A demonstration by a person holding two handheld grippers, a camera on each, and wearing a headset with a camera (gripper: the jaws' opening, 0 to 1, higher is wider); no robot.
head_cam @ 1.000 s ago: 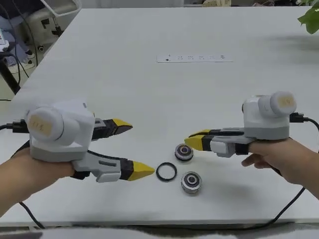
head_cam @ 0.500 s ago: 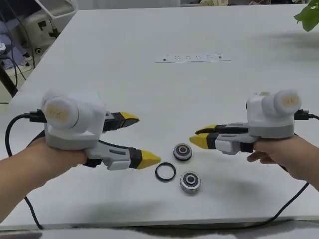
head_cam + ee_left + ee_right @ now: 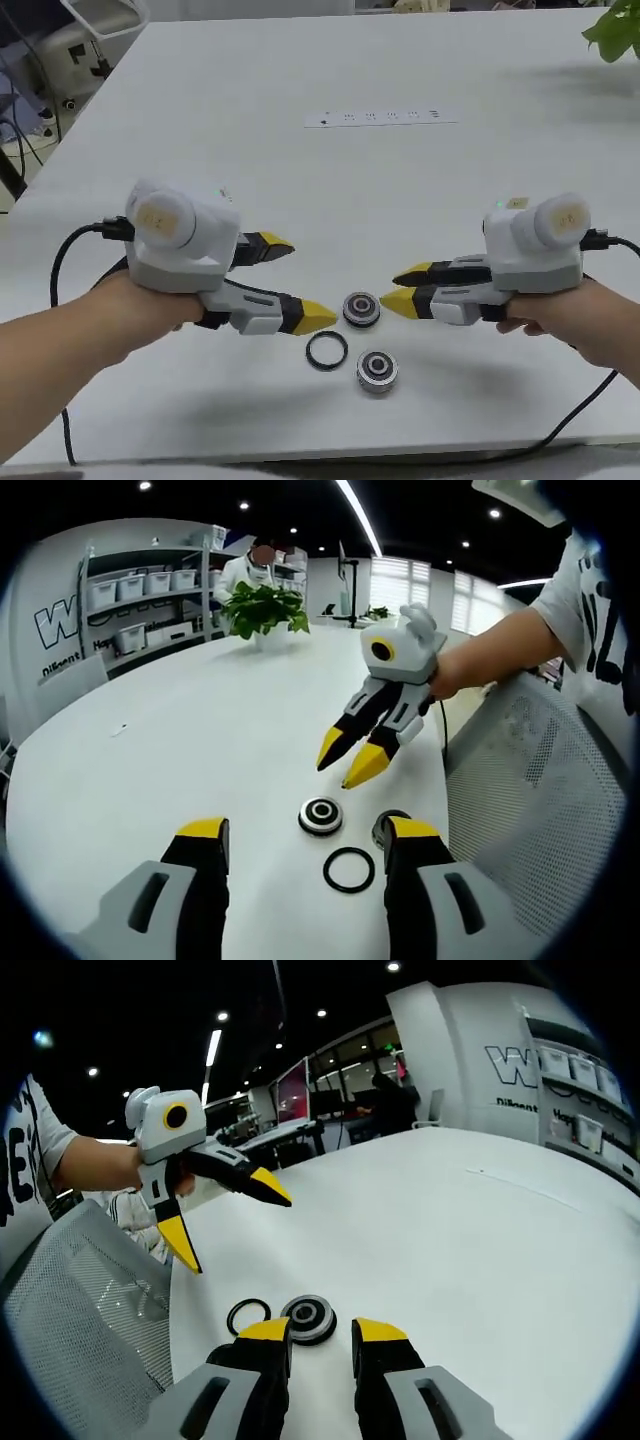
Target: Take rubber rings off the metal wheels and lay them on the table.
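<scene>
Two metal wheels lie near the table's front edge, one [image 3: 361, 309] behind the other [image 3: 377, 369]. A loose black rubber ring [image 3: 327, 351] lies flat to their left. My left gripper [image 3: 298, 280] is open wide, its lower tip just left of the rear wheel. From the right, my right gripper [image 3: 397, 288] points at that wheel, open by a narrow gap, holding nothing. In the left gripper view the rear wheel [image 3: 320, 815] and ring [image 3: 349, 869] sit between my jaws. The right gripper view has a wheel [image 3: 308, 1318] just ahead of the jaws, with the ring [image 3: 248, 1314] beside it.
A flat white strip [image 3: 370, 117] lies far back on the white table [image 3: 250, 150]. Plant leaves [image 3: 610, 30] hang at the far right corner. Cables trail off the front edge behind both hands. A mesh chair [image 3: 540, 810] stands by the table.
My left gripper has moved right, closer to the wheels and ring. The right gripper's jaws have parted slightly. Wheels and ring have stayed put.
</scene>
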